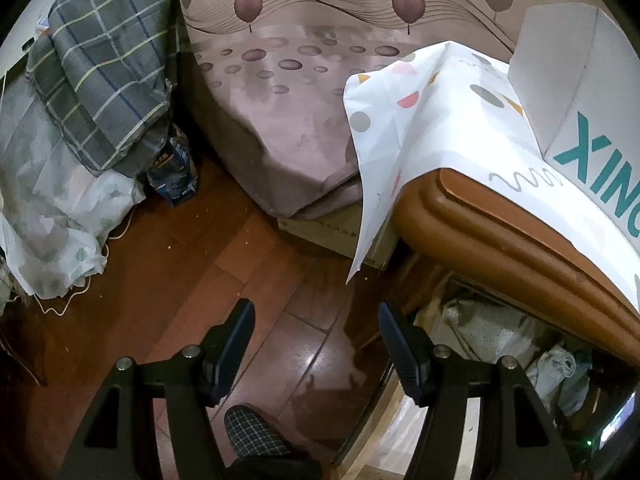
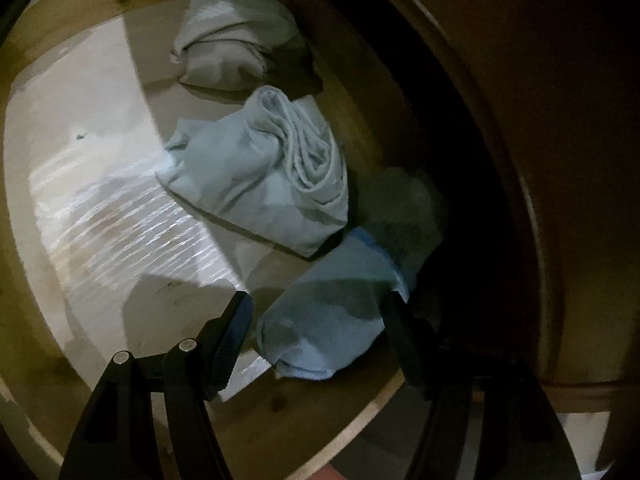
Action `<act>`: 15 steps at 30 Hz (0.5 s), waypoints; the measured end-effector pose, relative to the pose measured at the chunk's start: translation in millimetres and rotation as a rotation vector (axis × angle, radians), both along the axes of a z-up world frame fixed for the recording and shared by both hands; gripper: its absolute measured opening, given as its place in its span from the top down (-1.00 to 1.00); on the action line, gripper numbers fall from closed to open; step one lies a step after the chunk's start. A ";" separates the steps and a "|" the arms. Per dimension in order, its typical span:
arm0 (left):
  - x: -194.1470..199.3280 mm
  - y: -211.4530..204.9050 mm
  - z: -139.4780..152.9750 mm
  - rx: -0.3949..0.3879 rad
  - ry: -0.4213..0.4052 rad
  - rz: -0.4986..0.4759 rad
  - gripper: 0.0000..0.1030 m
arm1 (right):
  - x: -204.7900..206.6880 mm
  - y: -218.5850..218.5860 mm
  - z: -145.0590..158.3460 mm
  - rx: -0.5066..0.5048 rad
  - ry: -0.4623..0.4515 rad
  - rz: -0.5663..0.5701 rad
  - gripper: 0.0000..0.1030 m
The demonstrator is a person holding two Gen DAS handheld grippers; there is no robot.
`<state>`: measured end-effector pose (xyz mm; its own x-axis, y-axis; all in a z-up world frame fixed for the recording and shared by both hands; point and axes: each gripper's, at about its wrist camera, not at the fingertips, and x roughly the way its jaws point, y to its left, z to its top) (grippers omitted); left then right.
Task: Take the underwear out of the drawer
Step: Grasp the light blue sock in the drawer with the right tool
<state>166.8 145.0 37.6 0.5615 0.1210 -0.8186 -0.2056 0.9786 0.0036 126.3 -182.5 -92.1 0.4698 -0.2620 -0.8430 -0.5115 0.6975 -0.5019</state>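
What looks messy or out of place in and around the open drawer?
Nothing looks damaged. The underwear in the drawer lies in loose crumpled bundles, a pale blue one mid-drawer. Outside, the patterned cloth hangs askew off the cabinet's corner.

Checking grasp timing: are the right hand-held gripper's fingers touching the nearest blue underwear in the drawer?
Cannot tell. In the right wrist view the right hand-held gripper straddles the blue underwear, jaws open; the right finger overlaps the cloth's edge, contact unclear in the dark.
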 end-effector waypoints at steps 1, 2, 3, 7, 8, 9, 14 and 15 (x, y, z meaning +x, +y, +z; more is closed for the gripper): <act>0.1 -0.6 -0.1 0.003 0.000 -0.002 -0.28 | 2.2 -1.7 -1.3 0.010 0.004 -0.003 -0.27; 0.3 -1.4 -0.4 0.005 0.001 -0.006 -0.28 | 4.9 -3.3 -2.5 0.012 0.002 -0.007 -0.28; 0.2 -2.4 -0.9 0.010 0.001 -0.010 -0.28 | 7.3 -5.1 -3.7 0.019 0.001 -0.011 -0.28; 1.3 -5.8 -2.4 0.023 0.004 -0.025 -0.28 | 17.5 -13.2 -7.9 0.047 0.011 -0.026 -0.36; 1.2 -5.8 -2.9 0.025 0.005 -0.027 -0.28 | 19.1 -14.6 -9.2 0.051 0.014 -0.028 -0.36; 2.1 -6.3 -3.8 0.026 0.007 -0.028 -0.28 | 20.6 -16.5 -8.1 0.065 0.006 -0.028 -0.37; 3.7 -8.0 -5.4 0.031 0.012 -0.027 -0.28 | 24.9 -26.6 -10.3 0.101 0.012 -0.030 -0.28; 3.5 -8.9 -5.5 0.033 0.009 -0.028 -0.28 | 22.9 -29.9 -8.2 0.113 0.019 -0.037 -0.20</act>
<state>170.3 136.1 32.1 0.5574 0.1329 -0.8196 -0.1783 0.9832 0.0382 149.2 -212.4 -100.3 0.4456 -0.1813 -0.8767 -0.4931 0.7676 -0.4094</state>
